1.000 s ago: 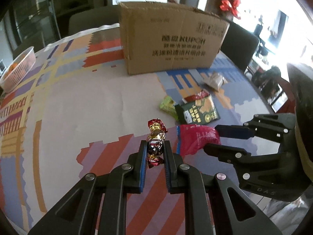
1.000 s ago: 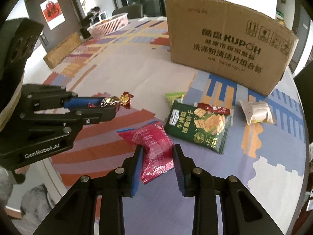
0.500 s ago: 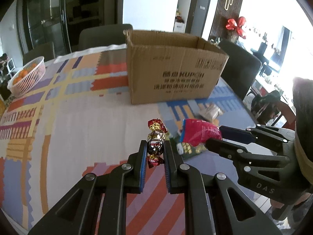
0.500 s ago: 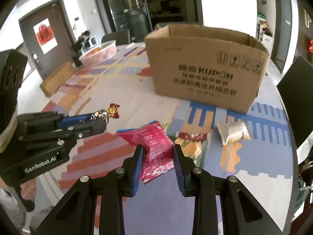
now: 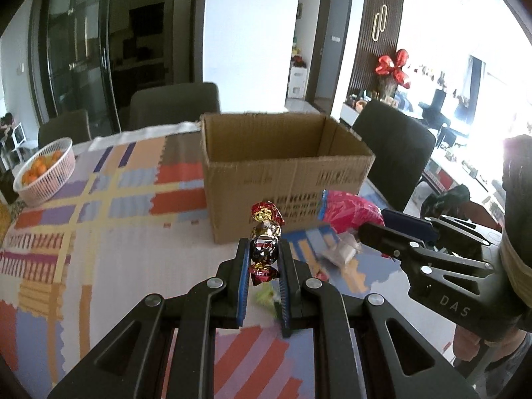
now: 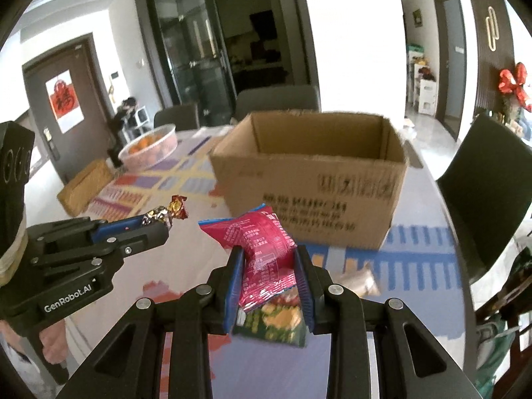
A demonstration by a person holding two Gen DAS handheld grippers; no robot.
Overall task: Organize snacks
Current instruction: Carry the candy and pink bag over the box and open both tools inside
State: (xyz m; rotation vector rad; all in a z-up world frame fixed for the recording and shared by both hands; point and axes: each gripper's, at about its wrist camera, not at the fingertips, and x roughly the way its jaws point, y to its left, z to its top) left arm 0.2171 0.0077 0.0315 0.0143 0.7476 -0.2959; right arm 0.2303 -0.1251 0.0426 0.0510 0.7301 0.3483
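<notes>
"genrobot.ai" (white print) marks left gripper (image 6: 163, 222), clamping foil candy (image 6: 169, 212).

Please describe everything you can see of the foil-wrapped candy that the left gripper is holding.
The foil-wrapped candy is a round sweet in shiny, crinkled foil: dark over the ball, gold just above it, and red at the two twisted ends. It stands upright, one twist up and one twist down, pinched at its ball by the blue pads of the left gripper, which is shut on it. It hangs in the air above the patterned tablecloth, in front of the open cardboard box. Nothing else touches it.
</notes>
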